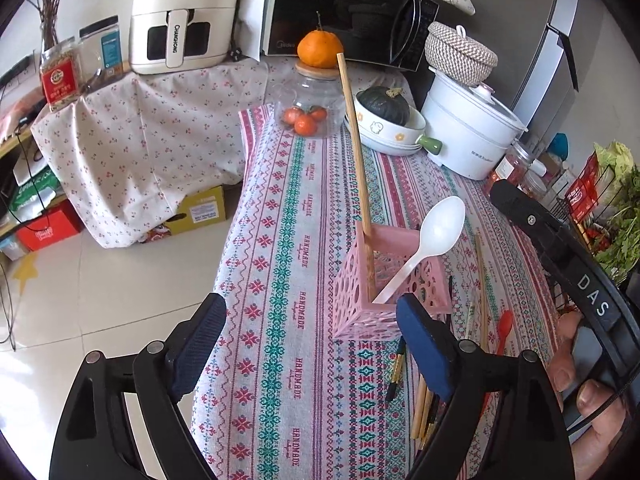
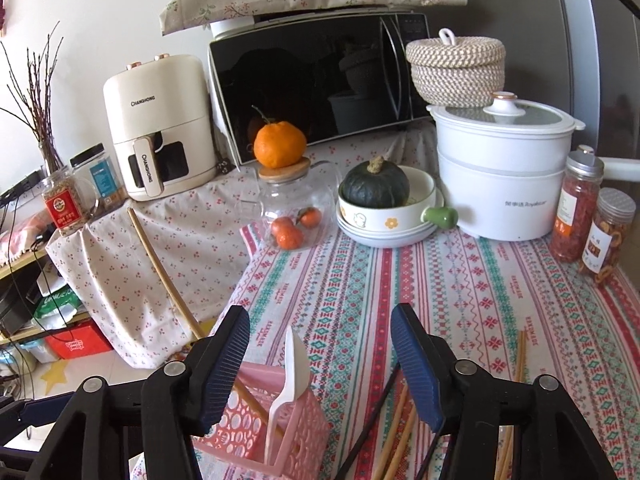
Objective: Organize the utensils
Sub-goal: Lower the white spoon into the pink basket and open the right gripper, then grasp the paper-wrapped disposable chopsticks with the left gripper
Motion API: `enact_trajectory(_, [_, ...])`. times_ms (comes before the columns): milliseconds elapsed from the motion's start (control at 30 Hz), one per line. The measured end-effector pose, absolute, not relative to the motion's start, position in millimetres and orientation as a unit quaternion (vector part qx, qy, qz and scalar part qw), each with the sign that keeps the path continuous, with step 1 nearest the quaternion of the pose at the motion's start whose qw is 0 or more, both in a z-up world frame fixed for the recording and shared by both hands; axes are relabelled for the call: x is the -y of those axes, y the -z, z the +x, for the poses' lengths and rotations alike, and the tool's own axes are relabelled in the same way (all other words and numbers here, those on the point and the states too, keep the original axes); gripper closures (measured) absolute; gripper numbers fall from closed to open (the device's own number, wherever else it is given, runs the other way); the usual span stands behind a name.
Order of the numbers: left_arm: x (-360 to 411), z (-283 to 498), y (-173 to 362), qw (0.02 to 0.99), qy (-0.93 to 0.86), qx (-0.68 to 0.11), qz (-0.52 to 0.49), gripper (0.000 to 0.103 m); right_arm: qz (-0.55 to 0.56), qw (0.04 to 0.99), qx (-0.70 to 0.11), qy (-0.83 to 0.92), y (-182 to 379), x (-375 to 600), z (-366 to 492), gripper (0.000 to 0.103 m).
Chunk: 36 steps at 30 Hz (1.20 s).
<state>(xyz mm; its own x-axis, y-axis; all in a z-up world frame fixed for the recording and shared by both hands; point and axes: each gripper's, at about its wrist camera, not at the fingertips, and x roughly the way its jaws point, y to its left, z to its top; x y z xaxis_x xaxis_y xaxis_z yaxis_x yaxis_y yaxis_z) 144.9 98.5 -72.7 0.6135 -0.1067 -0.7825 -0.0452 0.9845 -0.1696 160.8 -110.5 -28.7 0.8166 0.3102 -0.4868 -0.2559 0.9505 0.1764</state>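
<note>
A pink perforated basket (image 1: 360, 300) (image 2: 256, 424) stands on the patterned tablecloth (image 1: 288, 240). A white plastic spoon (image 1: 432, 240) (image 2: 294, 376) and a wooden chopstick (image 1: 356, 168) (image 2: 160, 268) lean upright in it. My left gripper (image 1: 312, 344) is open just in front of the basket, its right pad beside the basket's corner, nothing between the pads. My right gripper (image 2: 320, 360) is open above the basket with the spoon standing free between its pads. Loose wooden chopsticks (image 2: 396, 436) (image 1: 480, 292), dark chopsticks (image 1: 396, 372) and a red spoon (image 1: 504, 330) lie on the cloth to the right.
At the back stand a glass jar (image 2: 296, 208) with an orange (image 2: 280, 144) on its lid, a bowl holding a green squash (image 2: 376, 188), a white cooker (image 2: 504, 176) and two snack jars (image 2: 576, 208). The table's left edge drops to the tiled floor (image 1: 100, 280).
</note>
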Motion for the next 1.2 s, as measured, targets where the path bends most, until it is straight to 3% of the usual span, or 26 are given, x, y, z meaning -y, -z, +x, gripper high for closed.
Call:
enact_trajectory(200, [-83.1, 135.3, 71.2, 0.894, 0.038, -0.441, -0.075, 0.013, 0.032, 0.951, -0.271, -0.145, 25.2, 141.1, 143.4, 0.02])
enact_trajectory(600, [-37.6, 121.5, 78.8, 0.887, 0.073, -0.455, -0.036, 0.013, 0.023, 0.94, -0.328, -0.095, 41.3, 211.7, 128.2, 0.009])
enact_trajectory(1200, [61.7, 126.3, 113.6, 0.847, 0.138, -0.512, 0.041, 0.013, 0.009, 0.886, -0.462, -0.031, 90.3, 272.1, 135.0, 0.009])
